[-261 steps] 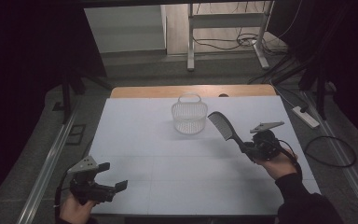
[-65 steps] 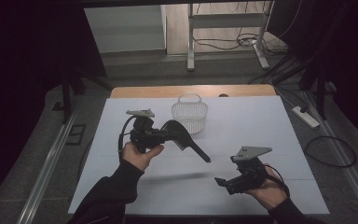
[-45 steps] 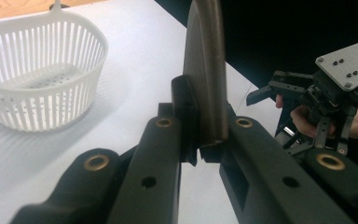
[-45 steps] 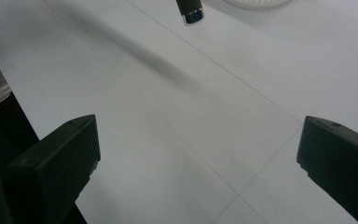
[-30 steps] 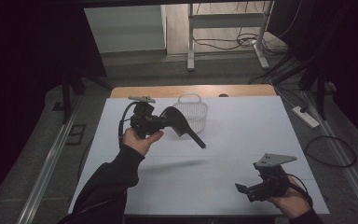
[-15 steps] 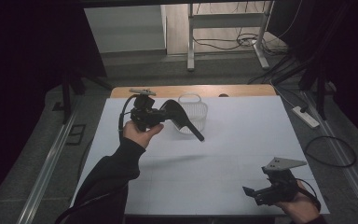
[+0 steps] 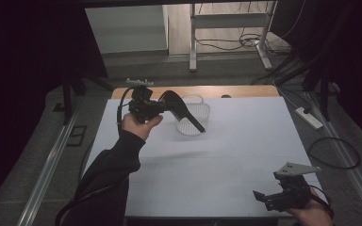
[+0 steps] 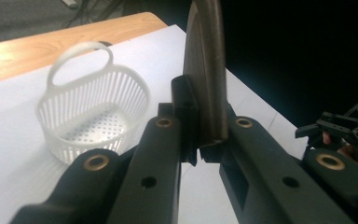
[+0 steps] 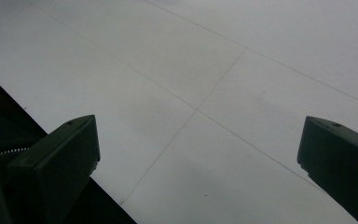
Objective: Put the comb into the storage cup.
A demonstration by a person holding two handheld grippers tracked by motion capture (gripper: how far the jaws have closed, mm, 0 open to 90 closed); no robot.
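Observation:
My left gripper (image 7: 164, 104) is raised over the back left of the white table (image 7: 245, 141), shut on a dark, long paddle-shaped tool (image 7: 188, 116). The tool slants down to the right, its far end in front of the white slotted basket (image 7: 197, 123). In the left gripper view the jaws (image 8: 198, 135) pinch the tool (image 8: 205, 60) upright, with the basket (image 8: 93, 112) just beyond on the left. My right gripper (image 7: 263, 198) sits low at the table's front right corner, open with nothing between its fingers; its view shows the jaws (image 9: 196, 154) wide apart over bare white tabletop.
A wooden strip (image 7: 245, 91) runs along the table's far edge. Metal rails flank the table, with a power strip (image 7: 308, 117) and cables on the floor to the right. The right hand's gripper (image 8: 345, 135) shows far off in the left gripper view.
The left hand has carried the tool up and farther back, toward the basket. The right gripper has drifted right along the front edge. Jaw states are the same.

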